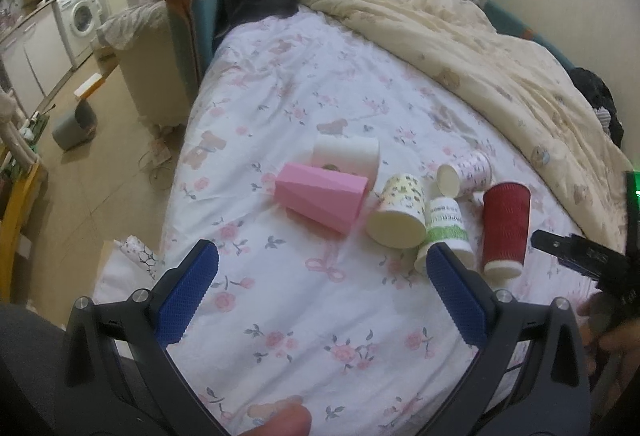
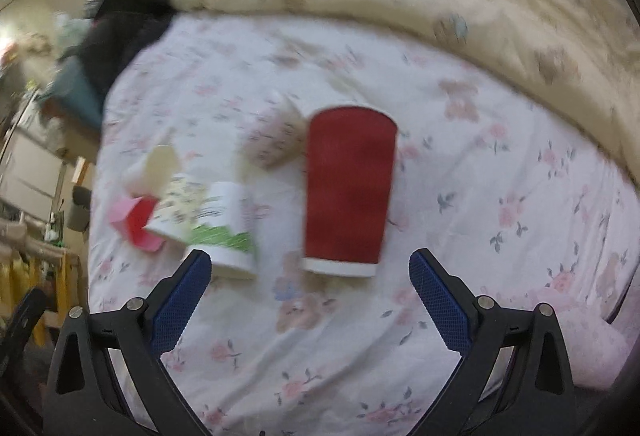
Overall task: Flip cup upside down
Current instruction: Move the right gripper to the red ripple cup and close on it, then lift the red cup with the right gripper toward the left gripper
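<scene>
Six cups lie on the floral sheet (image 1: pixel 304 316): the red cup (image 2: pixel 348 188) sits rim-down just ahead of the wide-open, empty right gripper (image 2: pixel 310 268), while the green-printed cup (image 1: pixel 444 232) reading "PAPER", touching the open, empty left gripper's (image 1: pixel 322 264) right finger, neighbours yellowish (image 1: pixel 400 212), pink (image 1: pixel 320 200), white (image 1: pixel 346 156) and patterned (image 1: pixel 466 172) cups.

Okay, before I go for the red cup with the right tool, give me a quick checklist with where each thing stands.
1. Right tool open: ok, jaws wide apart and empty.
2. Red cup lined up: ok, it sits ahead between the jaws, white rim nearest.
3. Cup already flipped: cannot tell; it may be lying down or standing on its rim.
4. Room beside it: not ok, the green-print cup lies close on the left.
5. Left tool out of the way: ok, open and empty.
6. Sharp view: not ok, right view blurred.
</scene>
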Motion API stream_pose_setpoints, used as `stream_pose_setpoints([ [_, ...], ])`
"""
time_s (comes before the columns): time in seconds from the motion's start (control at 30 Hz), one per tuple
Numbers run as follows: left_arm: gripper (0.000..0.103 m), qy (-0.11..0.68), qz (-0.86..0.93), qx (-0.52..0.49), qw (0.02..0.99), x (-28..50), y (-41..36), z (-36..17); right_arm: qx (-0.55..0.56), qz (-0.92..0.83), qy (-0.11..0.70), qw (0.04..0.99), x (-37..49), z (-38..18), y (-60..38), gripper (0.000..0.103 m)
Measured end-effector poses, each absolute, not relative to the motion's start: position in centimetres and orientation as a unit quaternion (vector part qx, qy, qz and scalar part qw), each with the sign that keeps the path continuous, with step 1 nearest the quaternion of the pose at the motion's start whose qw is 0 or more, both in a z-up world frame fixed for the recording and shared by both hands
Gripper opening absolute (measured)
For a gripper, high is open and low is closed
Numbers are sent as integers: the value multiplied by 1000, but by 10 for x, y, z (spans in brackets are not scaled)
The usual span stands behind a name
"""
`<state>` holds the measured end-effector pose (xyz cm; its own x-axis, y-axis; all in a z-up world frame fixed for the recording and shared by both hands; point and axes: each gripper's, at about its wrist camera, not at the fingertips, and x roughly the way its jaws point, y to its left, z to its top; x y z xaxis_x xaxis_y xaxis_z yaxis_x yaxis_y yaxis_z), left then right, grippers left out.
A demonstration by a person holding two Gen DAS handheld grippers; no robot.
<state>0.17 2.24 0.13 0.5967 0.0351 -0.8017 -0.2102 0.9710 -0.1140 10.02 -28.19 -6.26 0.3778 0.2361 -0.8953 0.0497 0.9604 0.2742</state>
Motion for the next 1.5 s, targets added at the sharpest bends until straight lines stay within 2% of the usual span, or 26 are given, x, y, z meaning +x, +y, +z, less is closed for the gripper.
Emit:
stream_pose_setpoints([
  [0.23,103,453,71,-119,881,3,32,0,134,32,624,769,144,-108,-286,98],
  [0.3,103,451,67,-131,880,3,35,1,131,21,637,759,150,-119,-286,83],
  [0.33,103,450,68,-131,881,3,36,1,136,22,643,753,152,-124,-287,82],
  [0.4,103,450,67,-134,880,3,37,2,131,23,646,752,154,-128,-285,71],
  [0.6,103,449,61,-139,880,1,39,3,127,27,628,767,147,-123,-289,70],
  [1.03,103,454,63,-145,877,0,38,4,135,147,562,803,64,-41,-257,69],
  [1.2,103,451,70,-142,878,-2,40,5,138,205,568,785,31,-53,-220,69],
  [1.5,103,449,88,-152,876,-6,56,4,106,223,609,754,10,-111,-172,69],
])
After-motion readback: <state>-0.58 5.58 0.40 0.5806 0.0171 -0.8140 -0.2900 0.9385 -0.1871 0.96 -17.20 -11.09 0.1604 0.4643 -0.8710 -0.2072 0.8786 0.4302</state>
